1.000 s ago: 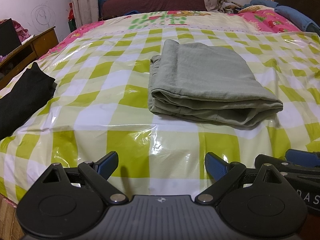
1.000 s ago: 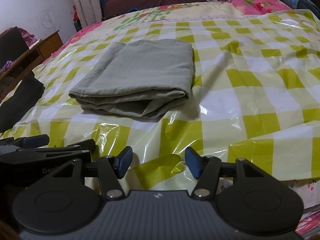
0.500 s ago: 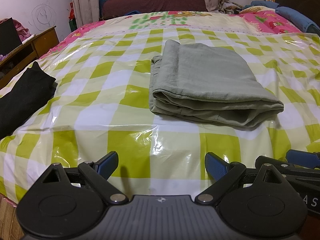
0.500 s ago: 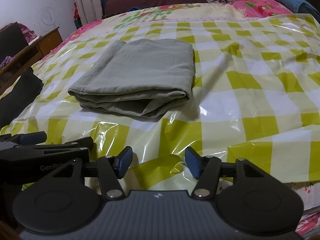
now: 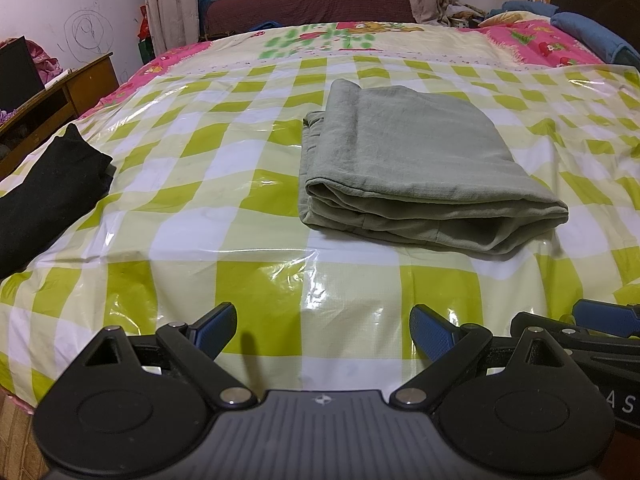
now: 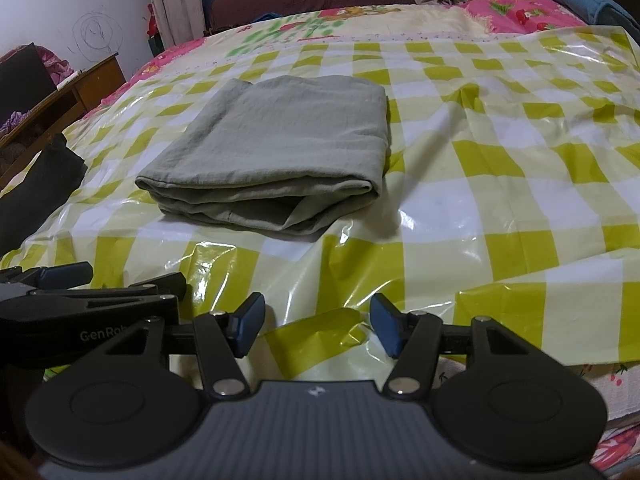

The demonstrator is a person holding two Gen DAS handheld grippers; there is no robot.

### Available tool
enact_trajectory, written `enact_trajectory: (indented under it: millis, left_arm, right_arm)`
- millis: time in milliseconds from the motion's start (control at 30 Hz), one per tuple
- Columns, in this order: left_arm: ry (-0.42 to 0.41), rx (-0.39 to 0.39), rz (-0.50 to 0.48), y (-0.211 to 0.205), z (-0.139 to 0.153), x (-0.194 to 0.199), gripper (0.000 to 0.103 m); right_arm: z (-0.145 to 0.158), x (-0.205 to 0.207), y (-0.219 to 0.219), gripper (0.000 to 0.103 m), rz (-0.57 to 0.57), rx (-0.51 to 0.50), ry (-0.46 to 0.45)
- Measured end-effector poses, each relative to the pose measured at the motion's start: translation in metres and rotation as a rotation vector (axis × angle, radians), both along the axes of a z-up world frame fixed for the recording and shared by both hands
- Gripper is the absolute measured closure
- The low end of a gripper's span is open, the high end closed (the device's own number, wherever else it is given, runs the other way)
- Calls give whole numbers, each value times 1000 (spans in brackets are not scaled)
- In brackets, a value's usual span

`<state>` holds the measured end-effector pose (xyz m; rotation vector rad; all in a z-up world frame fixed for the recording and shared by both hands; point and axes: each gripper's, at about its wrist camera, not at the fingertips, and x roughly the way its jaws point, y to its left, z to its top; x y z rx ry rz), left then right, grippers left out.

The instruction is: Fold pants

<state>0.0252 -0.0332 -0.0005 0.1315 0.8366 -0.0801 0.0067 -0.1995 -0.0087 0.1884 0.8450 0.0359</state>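
Grey-green pants (image 5: pixel 416 164) lie folded into a flat rectangular stack on the green-and-white checked plastic sheet (image 5: pixel 224 184) that covers the bed. The right wrist view shows the same pants (image 6: pixel 276 152) left of centre. My left gripper (image 5: pixel 322 330) is open at the near edge of the bed, short of the pants, with nothing between its blue pads. Beside it, my right gripper (image 6: pixel 316 328) is open too, jaws apart and empty over a wrinkled fold of the sheet. Each gripper shows at the edge of the other's view.
A folded black garment (image 5: pixel 44 192) lies at the bed's left edge. A wooden desk (image 5: pixel 60 96) stands beyond it. Pink floral bedding (image 6: pixel 516 12) and a blue blanket (image 5: pixel 592 36) sit at the far right. A dark red couch (image 5: pixel 308 0) is behind the bed.
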Motion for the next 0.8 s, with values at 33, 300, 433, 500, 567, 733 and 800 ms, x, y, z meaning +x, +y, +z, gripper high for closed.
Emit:
enact_trajectory:
  millis: [33,300,433,500,567,733,800]
  left_arm:
    - [0,0,0,0,0,0,0]
    - [0,1,0,0,0,0,0]
    - [0,2,0,0,0,0,0]
    - [0,3,0,0,0,0,0]
    - [0,4,1,1,0,0,0]
    - [0,6,1,2,0,0,0]
    - [1,6,1,1,0,0,0]
  right_arm:
    - [0,0,0,43,0,0,0]
    - [-3,0,-2,43,2,2,6]
    - [-3,0,-2,43,2,2,9]
    - [-4,-1,-2,43,3,3,10]
    - [-3,0,-2,43,2,2,9]
    - [-4,0,-2,43,3,3,10]
    - [-4,0,-2,43,3,3,10]
